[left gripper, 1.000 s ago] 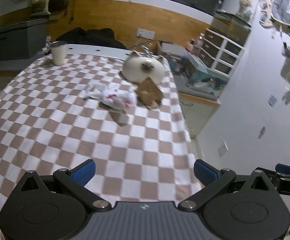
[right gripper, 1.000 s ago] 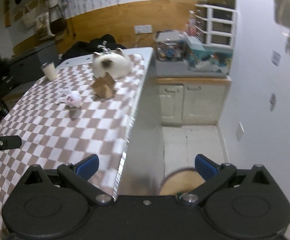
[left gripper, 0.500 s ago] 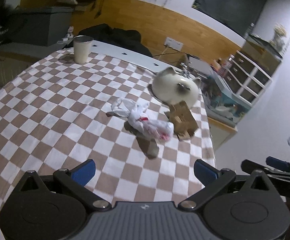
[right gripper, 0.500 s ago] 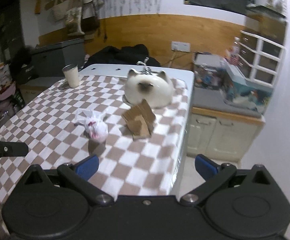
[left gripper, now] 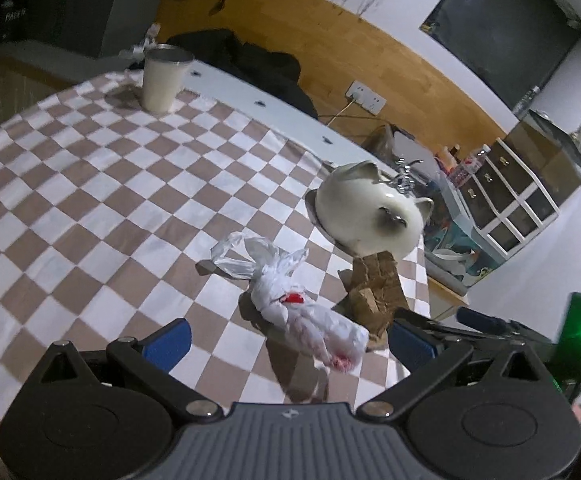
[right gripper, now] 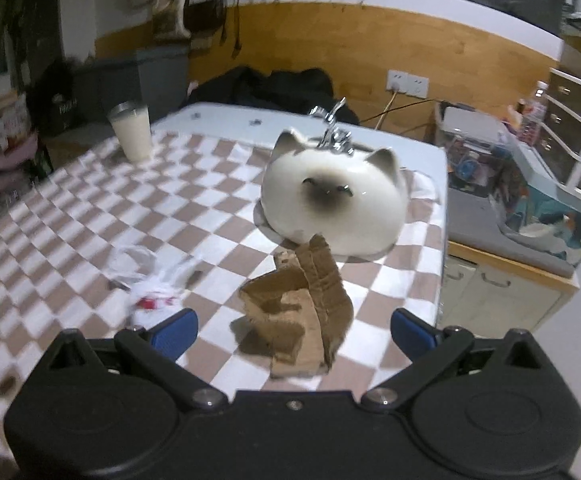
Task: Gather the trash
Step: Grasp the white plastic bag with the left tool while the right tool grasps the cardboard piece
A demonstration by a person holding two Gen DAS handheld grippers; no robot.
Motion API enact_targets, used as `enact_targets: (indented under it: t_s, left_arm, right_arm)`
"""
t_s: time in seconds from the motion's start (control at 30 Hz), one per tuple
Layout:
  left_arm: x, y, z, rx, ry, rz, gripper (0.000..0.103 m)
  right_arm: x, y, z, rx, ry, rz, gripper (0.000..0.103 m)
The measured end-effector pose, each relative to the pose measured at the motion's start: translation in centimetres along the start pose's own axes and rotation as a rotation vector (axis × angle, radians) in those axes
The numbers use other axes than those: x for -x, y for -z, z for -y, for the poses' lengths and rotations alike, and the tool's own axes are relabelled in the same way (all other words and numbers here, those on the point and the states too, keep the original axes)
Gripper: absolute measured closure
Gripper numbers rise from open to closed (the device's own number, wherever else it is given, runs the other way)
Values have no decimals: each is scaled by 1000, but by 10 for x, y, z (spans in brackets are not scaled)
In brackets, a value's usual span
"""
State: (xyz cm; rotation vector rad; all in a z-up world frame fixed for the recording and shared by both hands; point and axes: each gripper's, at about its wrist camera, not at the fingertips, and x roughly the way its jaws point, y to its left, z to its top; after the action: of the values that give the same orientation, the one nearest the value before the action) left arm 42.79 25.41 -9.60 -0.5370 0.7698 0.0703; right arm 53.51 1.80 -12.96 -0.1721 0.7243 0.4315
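Both tools are open and hold nothing. Left tool (left gripper: 288, 342) hangs over the white plastic bag (left gripper: 290, 304) on the checkered desk (left gripper: 90, 208). Right tool (right gripper: 293, 330) frames the crumpled cardboard (right gripper: 302, 308), near the cat-shaped bowl (right gripper: 332, 204).

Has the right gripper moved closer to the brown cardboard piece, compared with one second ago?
Yes. The right gripper has come forward over the checkered tablecloth: the cardboard piece by the cat-shaped bowl now sits between its open fingers.
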Motion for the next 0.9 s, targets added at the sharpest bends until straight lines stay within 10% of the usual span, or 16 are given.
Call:
enact_targets:
  t_s: [0.4, 0.6, 0.9]
  left_arm:
    - [-71, -13, -11, 206, 37, -113, 0]
    - [-101, -16, -14, 251, -4, -139, 0]
    - [-123, -7, -7, 182, -111, -185, 0]
  right_arm:
    - [-85, -9, -4, 64, 54, -110, 1]
    - [-76, -4, -2, 72, -15, -111, 46]
    - [-31, 21, -15, 20, -150, -135, 56]
